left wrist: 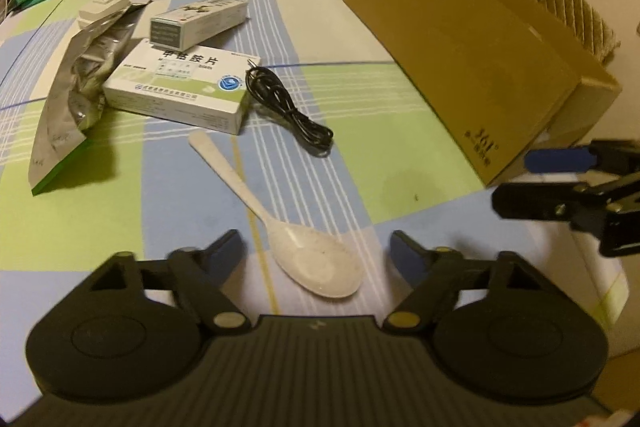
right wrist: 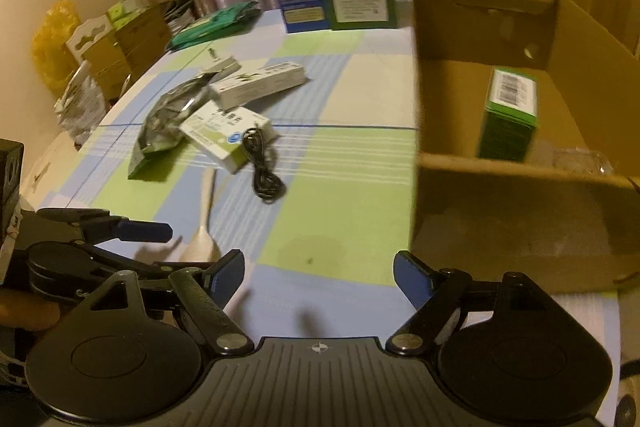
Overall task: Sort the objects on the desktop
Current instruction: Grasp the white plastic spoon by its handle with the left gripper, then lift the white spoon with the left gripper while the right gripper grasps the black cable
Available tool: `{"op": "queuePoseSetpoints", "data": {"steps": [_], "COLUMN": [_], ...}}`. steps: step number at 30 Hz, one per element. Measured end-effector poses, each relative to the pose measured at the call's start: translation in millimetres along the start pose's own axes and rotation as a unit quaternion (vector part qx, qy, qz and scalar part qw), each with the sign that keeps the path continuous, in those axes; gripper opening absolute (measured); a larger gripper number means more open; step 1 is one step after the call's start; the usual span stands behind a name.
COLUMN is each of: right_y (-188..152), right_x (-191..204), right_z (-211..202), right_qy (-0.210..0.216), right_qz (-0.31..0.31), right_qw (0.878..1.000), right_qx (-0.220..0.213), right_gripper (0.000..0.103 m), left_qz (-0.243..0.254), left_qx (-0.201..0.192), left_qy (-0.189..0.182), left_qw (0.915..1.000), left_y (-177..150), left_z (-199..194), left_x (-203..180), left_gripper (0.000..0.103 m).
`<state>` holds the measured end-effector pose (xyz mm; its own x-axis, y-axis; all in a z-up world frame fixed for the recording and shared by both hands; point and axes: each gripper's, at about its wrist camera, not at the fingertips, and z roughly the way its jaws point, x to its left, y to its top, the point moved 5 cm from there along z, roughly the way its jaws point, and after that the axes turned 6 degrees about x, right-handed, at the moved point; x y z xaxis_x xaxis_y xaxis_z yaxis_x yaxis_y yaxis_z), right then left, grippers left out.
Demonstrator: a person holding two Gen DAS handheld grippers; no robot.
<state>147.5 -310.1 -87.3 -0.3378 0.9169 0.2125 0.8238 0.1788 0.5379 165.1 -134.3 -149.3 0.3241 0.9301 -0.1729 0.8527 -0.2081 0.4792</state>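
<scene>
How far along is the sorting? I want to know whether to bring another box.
Barely started. Done: one green carton stands in the cardboard box. In hand: nothing; the left gripper hangs open around the white spoon, jaws either side of its bowl, and the right gripper is open and empty. Left on the table: spoon, black cable, two medicine boxes, foil pouch, plug adapter.
</scene>
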Motion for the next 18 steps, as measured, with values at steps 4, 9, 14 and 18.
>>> {"op": "queuePoseSetpoints", "data": {"steps": [4, 9, 14, 18], "right_y": [-5, -11, -11, -7], "right_x": [-2, 8, 22, 30], "right_z": [0, 9, 19, 26], "right_qy": [0.003, 0.028, 0.042, 0.045], "right_qz": [-0.001, -0.017, -0.031, -0.044], "right_qw": [1.000, 0.999, 0.998, 0.998], "right_qx": [0.002, 0.013, 0.020, 0.023], "right_gripper": [0.081, 0.081, 0.082, 0.082], "left_qz": [0.019, 0.020, 0.015, 0.009], "left_qx": [0.010, 0.017, 0.015, 0.005], "left_qy": [0.018, 0.044, 0.059, 0.057], "left_qw": [0.9996, 0.9987, 0.9980, 0.9983], "left_y": [-6, -17, -26, -27], "left_z": [-4, -17, -28, -29], "left_x": [10, 37, 57, 63], "left_gripper": [0.045, 0.025, 0.015, 0.013]}}
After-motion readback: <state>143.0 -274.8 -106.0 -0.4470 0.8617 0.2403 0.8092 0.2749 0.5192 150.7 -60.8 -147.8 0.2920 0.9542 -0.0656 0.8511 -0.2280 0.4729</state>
